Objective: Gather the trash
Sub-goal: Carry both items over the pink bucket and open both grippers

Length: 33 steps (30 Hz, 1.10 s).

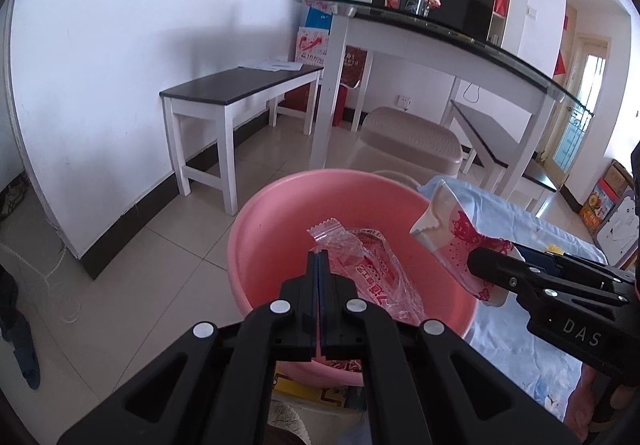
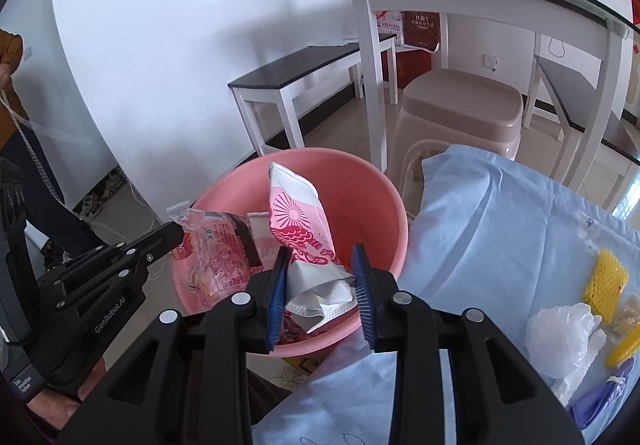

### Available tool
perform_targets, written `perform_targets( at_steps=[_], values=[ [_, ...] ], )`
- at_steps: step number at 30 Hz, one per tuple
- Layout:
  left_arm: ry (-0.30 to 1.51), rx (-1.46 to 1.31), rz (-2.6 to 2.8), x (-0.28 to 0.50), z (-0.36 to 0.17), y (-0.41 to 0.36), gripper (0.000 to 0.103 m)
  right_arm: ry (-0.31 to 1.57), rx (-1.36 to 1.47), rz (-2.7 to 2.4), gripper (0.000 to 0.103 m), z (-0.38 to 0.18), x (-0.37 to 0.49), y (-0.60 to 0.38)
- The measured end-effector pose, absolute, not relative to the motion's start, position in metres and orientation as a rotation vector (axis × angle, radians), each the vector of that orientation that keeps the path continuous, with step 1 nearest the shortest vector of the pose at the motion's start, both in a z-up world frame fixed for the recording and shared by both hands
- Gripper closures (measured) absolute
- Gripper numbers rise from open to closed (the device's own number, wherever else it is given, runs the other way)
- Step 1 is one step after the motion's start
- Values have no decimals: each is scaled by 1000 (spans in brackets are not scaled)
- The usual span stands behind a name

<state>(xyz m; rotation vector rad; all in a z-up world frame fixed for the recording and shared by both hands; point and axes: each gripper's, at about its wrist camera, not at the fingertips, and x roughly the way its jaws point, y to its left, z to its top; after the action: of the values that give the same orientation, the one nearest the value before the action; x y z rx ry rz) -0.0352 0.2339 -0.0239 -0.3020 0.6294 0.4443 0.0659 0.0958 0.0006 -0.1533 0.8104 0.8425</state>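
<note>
Pinching clear red-printed wrapper [image 1: 362, 265], left hand-held gripper [image 1: 319, 257] fully closed; right hand-held gripper [image 2: 322, 269] clamps pink-white pouch [image 2: 298, 221] (crumpled) over pink basin [image 2: 372, 189].

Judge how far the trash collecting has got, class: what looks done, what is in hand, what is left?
Done: nothing visibly lies loose in the pink basin yet. In hand: the left gripper pinches a clear wrapper and the right gripper holds a pink-and-white packet, both over the basin. Left: yellow foam netting and a white plastic bag on the blue cloth.
</note>
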Motion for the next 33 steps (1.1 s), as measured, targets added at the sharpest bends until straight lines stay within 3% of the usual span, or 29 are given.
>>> perform_targets(
  at_steps=[23,26,29,33],
  values=[
    [704,-315,463,-12,-43,240,102,876,-185,854,71,-19,75,110],
    [700,-320,470,-14,-42,241,94,872,-190,858,71,-18,74,109],
    [685,-332,472,-17,-40,243,71,868,-178,872,70,-15,74,107],
    [661,-335,471,-22,-34,242,68,858,-160,879,60,-11,73,103]
  ],
)
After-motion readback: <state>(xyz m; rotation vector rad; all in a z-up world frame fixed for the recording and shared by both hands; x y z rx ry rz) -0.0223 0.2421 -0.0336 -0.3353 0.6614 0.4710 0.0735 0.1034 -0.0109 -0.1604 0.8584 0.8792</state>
